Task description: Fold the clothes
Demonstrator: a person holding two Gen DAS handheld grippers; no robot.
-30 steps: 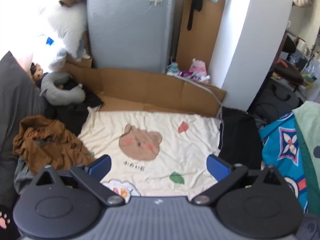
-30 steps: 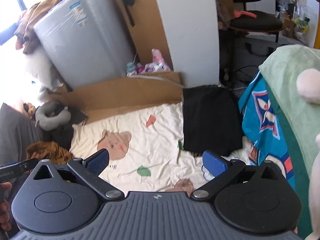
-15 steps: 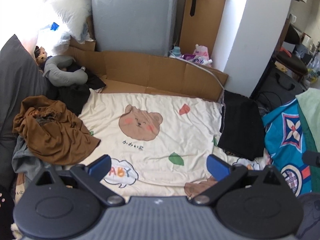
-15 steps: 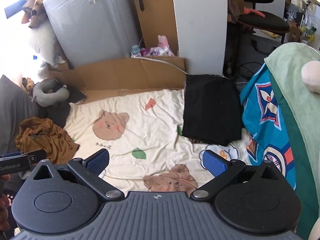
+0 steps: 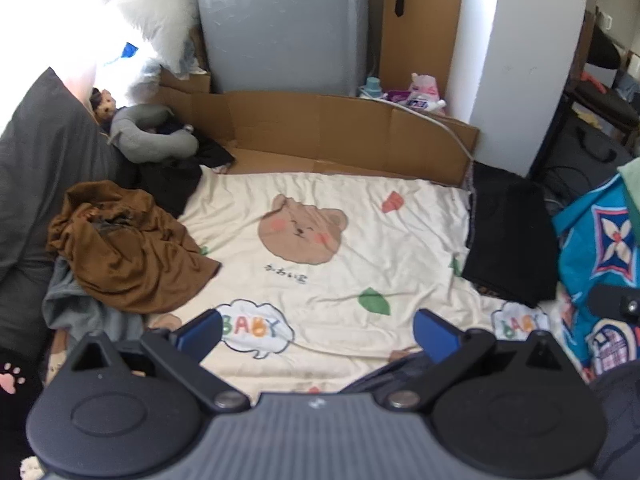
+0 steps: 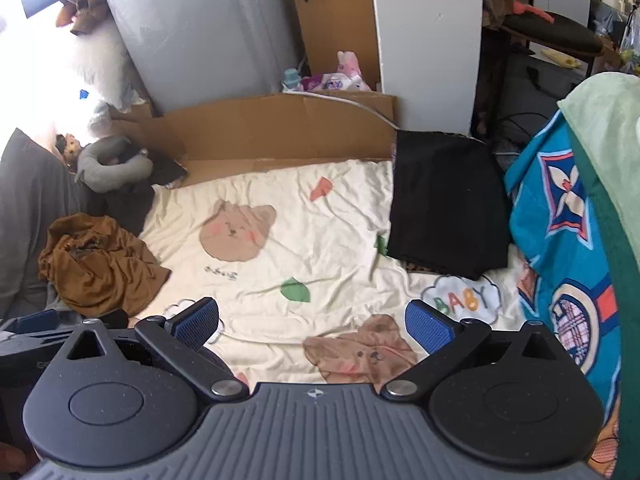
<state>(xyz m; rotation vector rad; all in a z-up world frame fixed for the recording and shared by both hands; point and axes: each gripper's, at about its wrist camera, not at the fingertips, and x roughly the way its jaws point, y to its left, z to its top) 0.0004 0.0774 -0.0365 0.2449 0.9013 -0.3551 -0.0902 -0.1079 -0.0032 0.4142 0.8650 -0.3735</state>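
Note:
A crumpled brown garment (image 5: 128, 248) (image 6: 96, 268) lies in a heap at the left edge of a cream bear-print sheet (image 5: 320, 248) (image 6: 280, 240), on top of a grey piece of clothing (image 5: 84, 316). A folded black garment (image 5: 508, 240) (image 6: 444, 208) rests flat at the sheet's right side. My left gripper (image 5: 318, 334) hangs open above the sheet's near edge, nothing between its blue pads. My right gripper (image 6: 312, 322) is open too, over the near middle of the sheet. The left gripper's body (image 6: 28, 332) shows at the left edge of the right wrist view.
A cardboard wall (image 5: 344, 128) borders the far side, with a grey appliance (image 5: 280, 24) and white pillar (image 5: 520, 60) behind. A grey neck pillow (image 5: 152, 140) and dark pillow (image 5: 36, 184) sit left. A blue patterned blanket (image 6: 568, 232) rises on the right.
Both grippers have pulled back and up from the sheet, so more of the near bedding and the brown heap shows. Both stayed open. The garments have not moved.

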